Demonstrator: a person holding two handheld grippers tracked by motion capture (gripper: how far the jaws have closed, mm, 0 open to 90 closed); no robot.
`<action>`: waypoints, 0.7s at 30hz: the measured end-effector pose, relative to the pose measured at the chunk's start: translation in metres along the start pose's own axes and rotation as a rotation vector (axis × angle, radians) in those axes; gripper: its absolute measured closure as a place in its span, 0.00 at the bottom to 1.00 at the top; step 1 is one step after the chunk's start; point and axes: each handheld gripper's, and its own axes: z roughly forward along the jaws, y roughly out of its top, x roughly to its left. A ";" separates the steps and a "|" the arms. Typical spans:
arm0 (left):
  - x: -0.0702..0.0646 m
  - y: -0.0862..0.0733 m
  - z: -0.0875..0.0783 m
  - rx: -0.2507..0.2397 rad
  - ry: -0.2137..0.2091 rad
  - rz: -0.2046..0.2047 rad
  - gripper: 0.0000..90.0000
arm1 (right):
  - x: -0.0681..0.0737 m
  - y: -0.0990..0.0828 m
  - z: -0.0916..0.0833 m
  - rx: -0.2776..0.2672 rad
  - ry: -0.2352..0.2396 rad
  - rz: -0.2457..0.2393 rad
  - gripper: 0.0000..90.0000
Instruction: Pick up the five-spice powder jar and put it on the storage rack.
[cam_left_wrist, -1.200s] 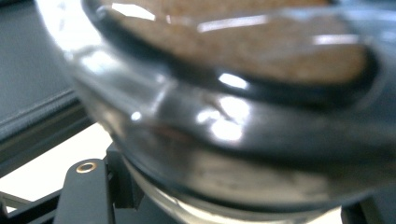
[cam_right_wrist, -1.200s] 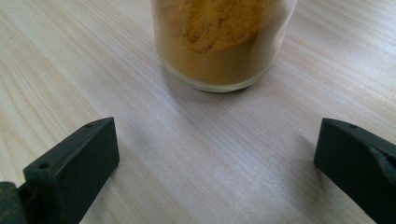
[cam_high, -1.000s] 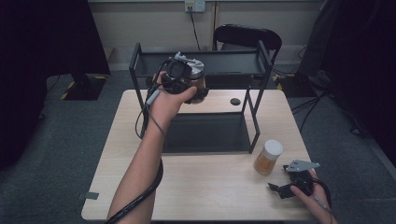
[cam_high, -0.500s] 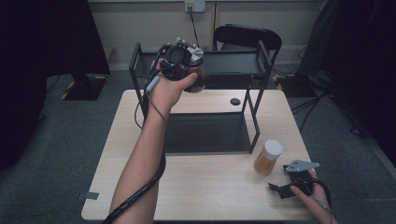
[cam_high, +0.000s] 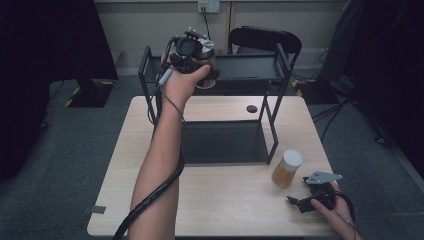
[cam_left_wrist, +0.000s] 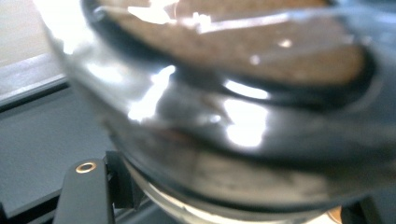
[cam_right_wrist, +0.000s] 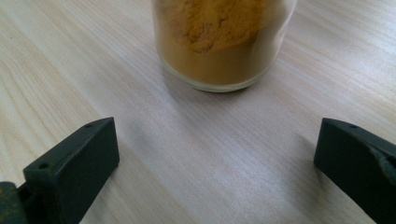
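My left gripper (cam_high: 202, 67) is raised at the top shelf of the black wire rack (cam_high: 277, 65), shut on a clear glass jar (cam_high: 207, 70) with dark brownish contents. In the left gripper view that jar (cam_left_wrist: 224, 126) lies tilted and blurred between the jaws. A second jar (cam_high: 287, 168) with a white lid and orange powder stands on the wooden table (cam_high: 220, 200) at the right. My right gripper (cam_high: 305, 202) rests near the front right edge, open. In the right gripper view the orange jar (cam_right_wrist: 222, 42) stands a short way beyond the jaws, untouched.
The rack's lower shelf (cam_high: 222, 142) is a dark panel on the table. A small dark round object (cam_high: 251, 108) lies on the table behind the rack. A black chair (cam_high: 265, 37) stands past the table. The left gripper's cable (cam_high: 150, 200) trails along the forearm.
My left gripper has lifted the dark jar higher and farther back, up to the rack's top shelf. The right gripper and the orange jar have stayed put.
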 end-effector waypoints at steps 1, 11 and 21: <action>0.001 0.000 0.001 -0.008 0.003 -0.004 0.35 | 0.000 0.000 0.000 0.000 0.000 -0.001 0.00; 0.011 0.007 0.013 -0.016 0.031 -0.039 0.35 | 0.000 0.000 0.000 0.000 0.000 0.000 0.00; 0.011 0.010 0.024 -0.014 0.070 -0.037 0.35 | 0.000 0.000 0.000 0.000 0.000 0.000 0.00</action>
